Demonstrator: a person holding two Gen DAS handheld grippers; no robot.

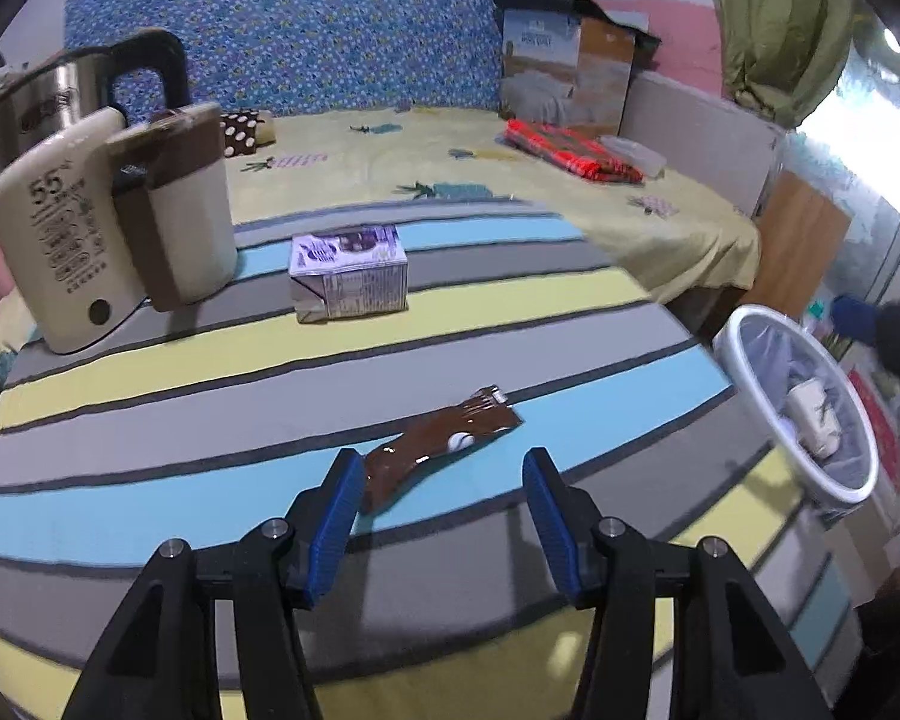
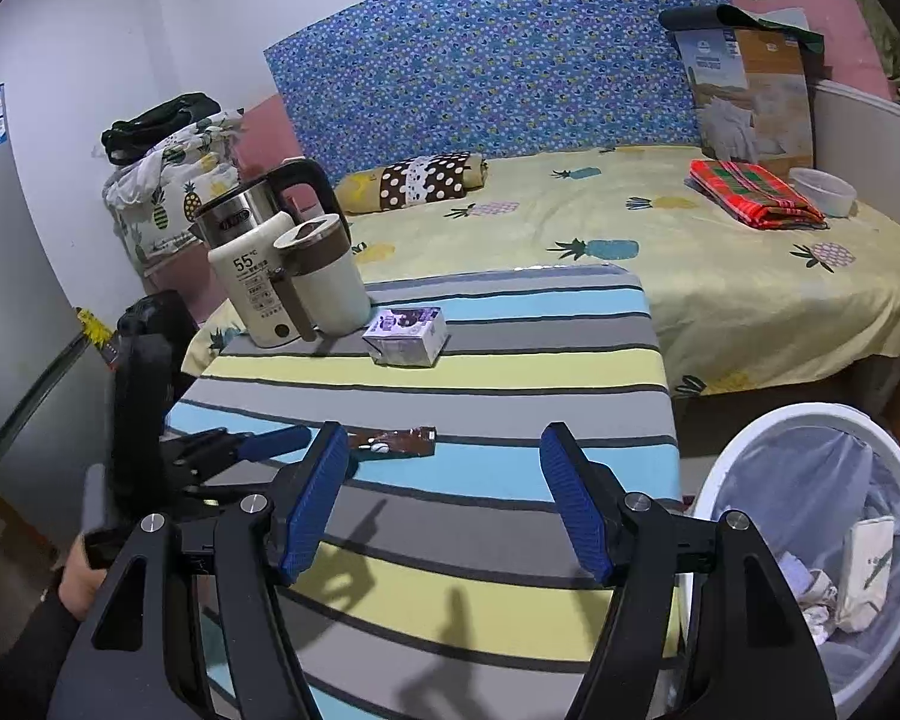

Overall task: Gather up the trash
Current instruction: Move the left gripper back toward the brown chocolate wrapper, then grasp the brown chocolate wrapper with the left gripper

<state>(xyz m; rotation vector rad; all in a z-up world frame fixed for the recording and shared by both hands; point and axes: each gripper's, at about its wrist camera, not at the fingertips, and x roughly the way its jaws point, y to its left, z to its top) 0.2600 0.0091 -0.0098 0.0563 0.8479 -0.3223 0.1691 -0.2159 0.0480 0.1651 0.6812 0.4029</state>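
Observation:
A brown snack wrapper (image 1: 444, 447) lies flat on the striped tablecloth (image 1: 210, 360), just ahead of my open left gripper (image 1: 444, 480); its near end is by the left finger. A purple-and-white carton (image 1: 348, 276) lies on its side farther back. In the right wrist view my right gripper (image 2: 444, 456) is open and empty above the table's near part, with the wrapper (image 2: 393, 441) ahead of it, the carton (image 2: 408, 336) beyond, and my left gripper (image 2: 258, 444) reaching in from the left. A white lined bin (image 2: 810, 540) holding trash stands at the table's right.
A cream warmer and mug (image 1: 114, 228) and a steel kettle (image 1: 48, 102) stand at the table's far left. A bed with a yellow pineapple sheet (image 2: 690, 276) lies beyond, with a red plaid cloth (image 2: 756, 195) on it. The bin also shows in the left wrist view (image 1: 804, 402).

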